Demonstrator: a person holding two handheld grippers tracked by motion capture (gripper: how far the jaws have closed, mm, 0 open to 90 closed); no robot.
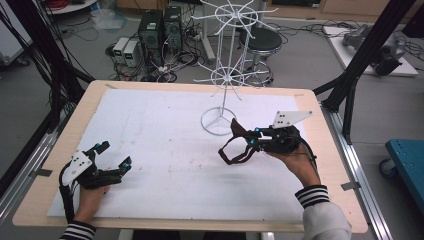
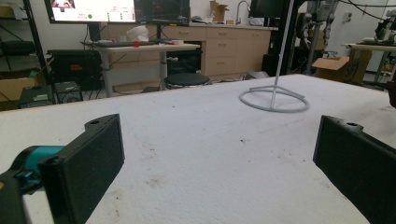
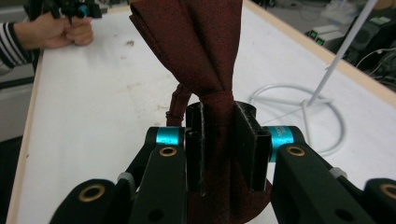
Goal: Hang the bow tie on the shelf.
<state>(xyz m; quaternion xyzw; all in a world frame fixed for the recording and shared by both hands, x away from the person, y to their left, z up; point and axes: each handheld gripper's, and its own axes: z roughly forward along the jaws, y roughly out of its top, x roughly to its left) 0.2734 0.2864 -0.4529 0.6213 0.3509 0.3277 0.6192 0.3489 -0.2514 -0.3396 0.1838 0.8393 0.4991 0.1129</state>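
A dark red bow tie point(image 1: 235, 128) with a looped strap point(image 1: 231, 154) is held just above the white table cover, right of centre. My right gripper point(image 1: 253, 138) is shut on it; in the right gripper view the folded red cloth point(image 3: 196, 46) rises out of the pinched jaws of that gripper point(image 3: 226, 140). A white wire display stand point(image 1: 227, 75) stands just behind it, with its ring base point(image 1: 218, 121) on the cover. My left gripper point(image 1: 115, 154) rests at the near left, open, and the left gripper view shows nothing between its jaws point(image 2: 219, 158).
The ring base point(image 2: 274, 99) lies ahead and right of the left gripper, and close beside the right one point(image 3: 303, 112). The other hand point(image 3: 60, 30) appears far off. A wooden table edge point(image 1: 320, 107) frames the white cover. Beyond it are a stool point(image 1: 263, 40) and computer boxes point(image 1: 160, 30).
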